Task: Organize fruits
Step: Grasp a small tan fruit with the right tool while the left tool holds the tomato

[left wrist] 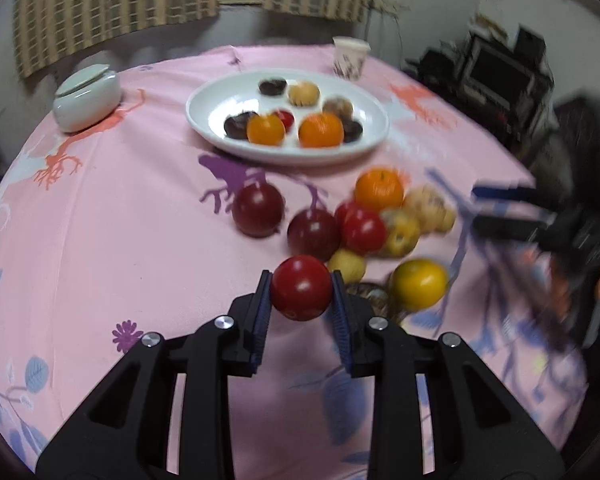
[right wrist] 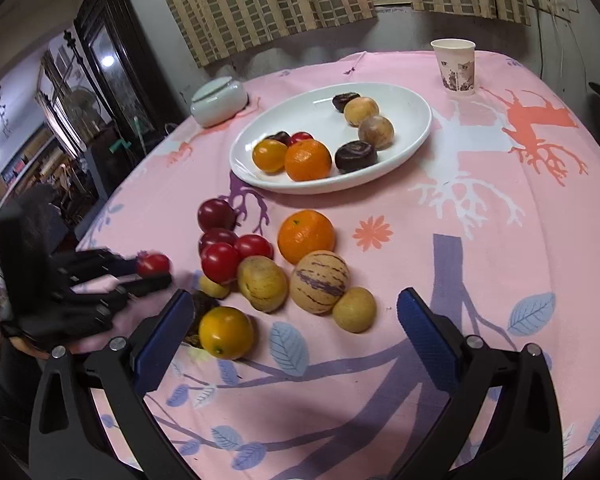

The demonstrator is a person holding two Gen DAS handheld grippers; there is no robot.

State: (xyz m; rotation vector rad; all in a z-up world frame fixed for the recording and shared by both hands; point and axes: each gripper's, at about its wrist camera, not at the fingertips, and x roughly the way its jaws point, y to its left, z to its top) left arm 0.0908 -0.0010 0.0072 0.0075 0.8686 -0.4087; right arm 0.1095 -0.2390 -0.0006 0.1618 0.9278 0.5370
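The left hand-held gripper [left wrist: 301,295] is pinching a small, smooth, slippery-looking red fruit [left wrist: 301,293] across its middle; the right hand-held gripper [right wrist: 296,322] is gaping wide, the white plate [right wrist: 412,136] at twelve o'clock.

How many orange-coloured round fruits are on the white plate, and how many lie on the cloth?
4. Two on the plate: one, a smaller one beside it. Two on the cloth: one behind the striped fruit, a yellower one nearest. None seems hidden.

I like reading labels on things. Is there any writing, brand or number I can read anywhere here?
None can be read.
White paper cup with a printed picture: any writing is too small to tell.
Pink patterned tablecloth: trees, leaves and flowers only, no words.
Pale lidded ceramic jar: plain.
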